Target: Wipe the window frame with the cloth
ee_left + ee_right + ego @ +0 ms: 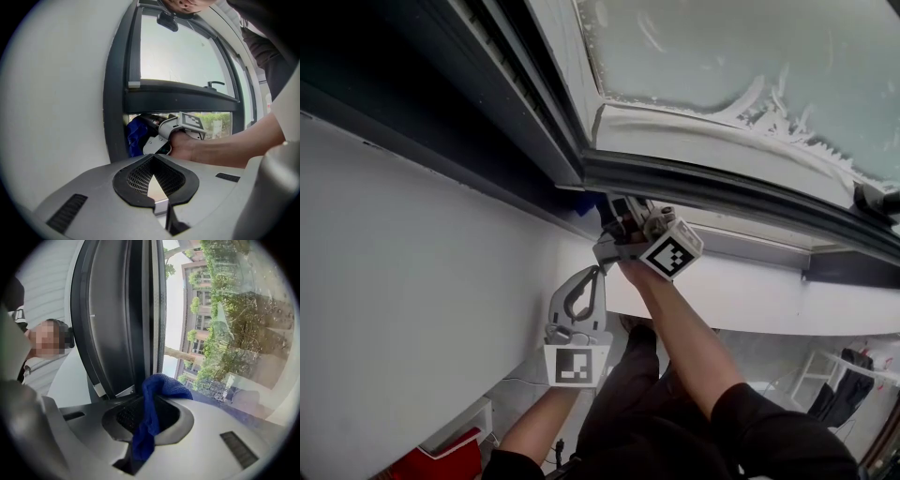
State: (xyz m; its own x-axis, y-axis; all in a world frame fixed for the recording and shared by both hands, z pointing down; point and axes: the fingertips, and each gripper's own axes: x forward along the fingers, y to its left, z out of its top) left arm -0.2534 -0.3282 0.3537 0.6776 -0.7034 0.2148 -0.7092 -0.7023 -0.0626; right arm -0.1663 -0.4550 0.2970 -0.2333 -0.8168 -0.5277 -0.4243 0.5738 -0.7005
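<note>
Right gripper (607, 217) had its fingers clamped on the blue cloth (579, 200). In the right gripper view a fold of cloth bulged out past the jaw tips and a strip ran back down the slot between them. The cloth was pressed into the lower corner of the dark window frame (694, 186), touching the frame's upright on one side with the gripper just behind it. In the left gripper view it sat in the gap under the frame's crossbar, with the right hand (183, 145) behind the gripper and the forearm running off to the side. Left gripper (586, 281) hung lower, well apart from the cloth, in front of the white wall (412, 281). Its fingers were together and nothing was held between them; only a small wedge of light showed behind the meeting point. It was aimed up toward the right gripper. The glass (722, 56) above the frame was streaked and cloudy along its lower edge. Trees and a building showed outside through the pane in the right gripper view.
</note>
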